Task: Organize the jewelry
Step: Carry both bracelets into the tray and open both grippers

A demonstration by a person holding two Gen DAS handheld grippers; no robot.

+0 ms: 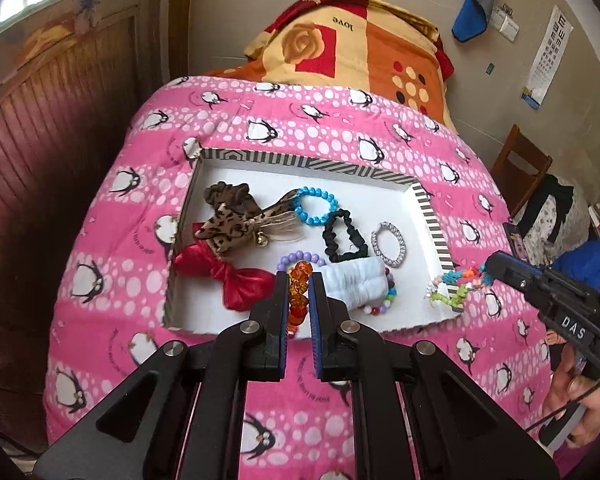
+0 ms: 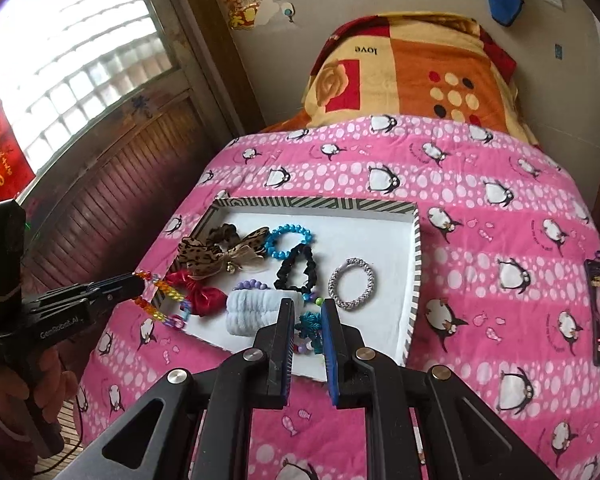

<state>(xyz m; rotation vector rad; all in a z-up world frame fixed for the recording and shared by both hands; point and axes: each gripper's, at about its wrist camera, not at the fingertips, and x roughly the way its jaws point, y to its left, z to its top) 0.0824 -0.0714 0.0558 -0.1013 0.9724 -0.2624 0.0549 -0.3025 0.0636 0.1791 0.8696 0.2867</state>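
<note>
Left hand-held gripper (image 1: 299, 295) is pinching the orange-and-rainbow faceted bead bracelet (image 1: 298, 294) over the tray's near-left corner; right hand-held gripper (image 2: 307, 322) clamps the teal knotted cord bracelet (image 2: 309, 322) over the white striped-rim tray (image 1: 430, 216). Both look light and floppy; the beads probably slippery, so best held across the strand.

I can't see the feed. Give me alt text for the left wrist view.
The left claw grips an orange beaded bracelet above a white tray of hair ties and bracelets on a pink penguin blanket. The right claw holds a multicolored bracelet at the tray's right edge.
</note>
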